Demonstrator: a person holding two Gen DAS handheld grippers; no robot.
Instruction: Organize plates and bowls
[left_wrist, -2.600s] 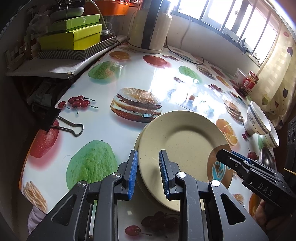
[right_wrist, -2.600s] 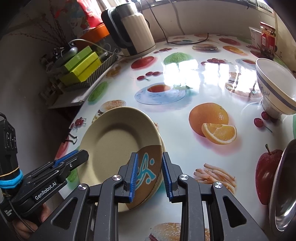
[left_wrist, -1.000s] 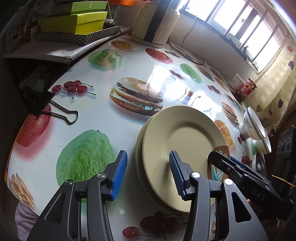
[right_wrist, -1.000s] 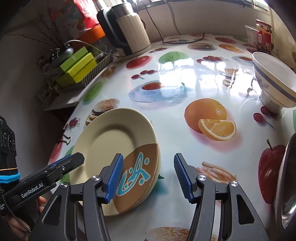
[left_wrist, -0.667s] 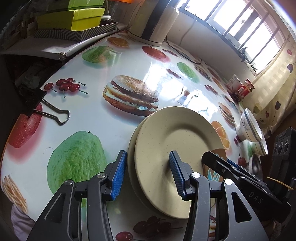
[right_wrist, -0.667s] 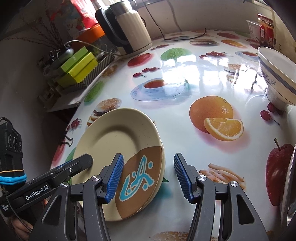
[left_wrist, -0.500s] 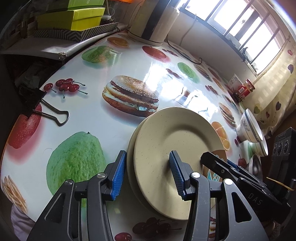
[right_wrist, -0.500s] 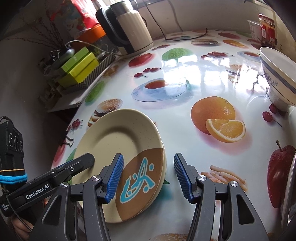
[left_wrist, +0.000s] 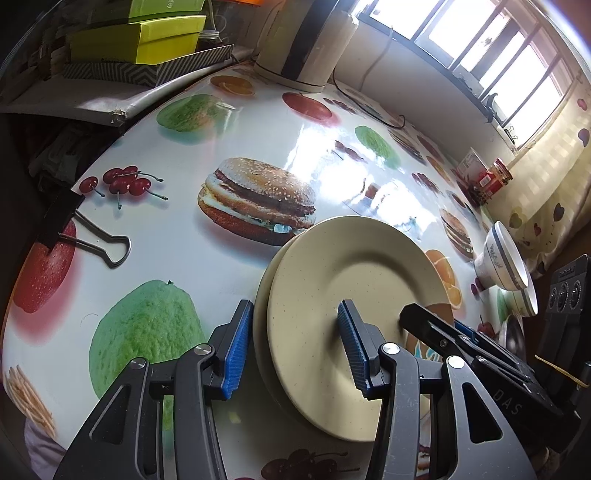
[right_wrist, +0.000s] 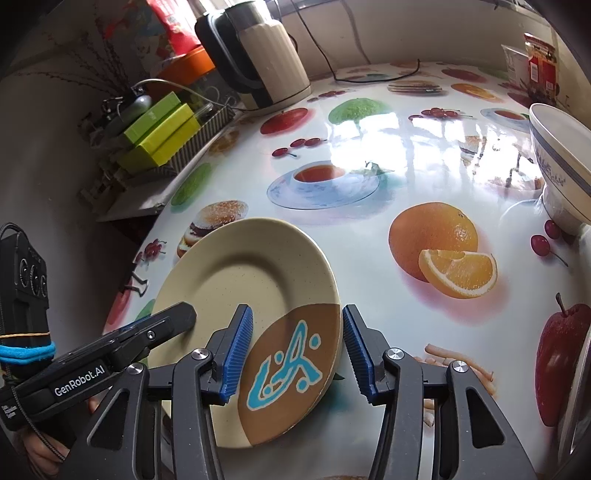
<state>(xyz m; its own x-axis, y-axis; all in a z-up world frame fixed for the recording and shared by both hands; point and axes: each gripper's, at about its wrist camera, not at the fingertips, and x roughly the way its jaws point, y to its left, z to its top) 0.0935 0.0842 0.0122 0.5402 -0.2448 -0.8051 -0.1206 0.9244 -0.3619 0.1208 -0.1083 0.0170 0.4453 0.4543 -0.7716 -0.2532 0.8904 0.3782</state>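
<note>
Straddling the rim of a stack of two cream plates, the left tool stands open, one blue pad outside the stack's left edge and the other over the top plate's face, neither pressing on it. On the opposite side the right tool also straddles the stack, across the brown patch with a blue design; its jaws have just been closing, with the plate rim between them, and its right pad sits right at the rim, though whether either pad actually presses on the plate I cannot tell. In the right wrist view the top plate looks tilted, its near edge raised.

The stack sits near the near edge of the tabletop, which is covered in a glossy cloth printed with fruit, burgers and cherries. A white bowl with a blue band stands toward the right edge, well apart from the plates; a second bowl and a metal dish lie just beyond it in the left wrist view. A binder clip lies at the left edge. At the far side stand an electric kettle, green boxes on a striped tray, and a red jar near the window
</note>
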